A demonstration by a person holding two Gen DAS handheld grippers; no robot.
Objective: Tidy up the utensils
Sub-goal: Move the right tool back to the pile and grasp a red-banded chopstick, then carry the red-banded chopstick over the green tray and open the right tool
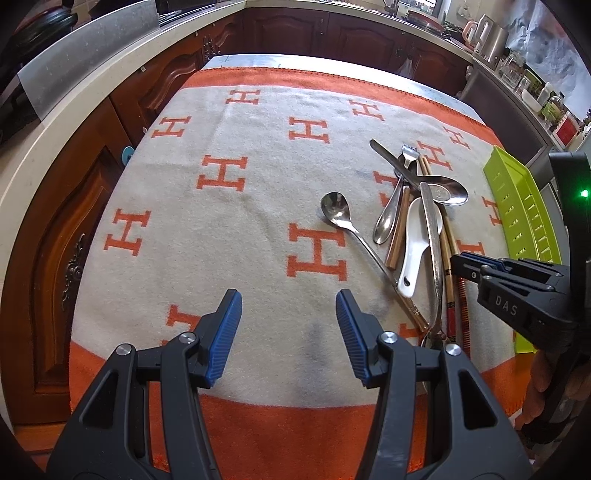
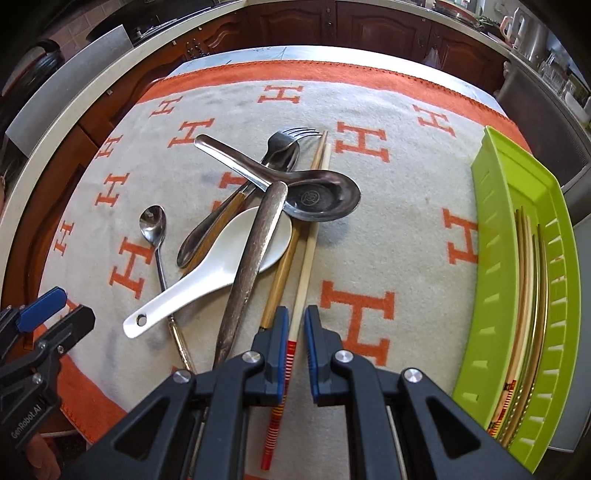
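R gripper (image 2: 296, 325) sat slightly agape astride pale chopstick (image 2: 309, 243), unclamped; squeeze squarely, lift toward tray (image 2: 491, 192) at 3 o'clock. L gripper (image 1: 288, 314) wide, empty.

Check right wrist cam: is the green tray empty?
No, the green tray already holds several chopsticks lying lengthwise along its floor.

Dark wood cabinets (image 1: 354, 33) (carved), pale countertop (image 1: 74, 99)

My matt black plastic tool (image 2: 296, 325) has ribbed blue pads (image 2: 282, 332). Shiny metal spoons (image 2: 321, 197), a glossy white ceramic spoon (image 2: 221, 273), fuzzy woven cloth (image 2: 388, 221).
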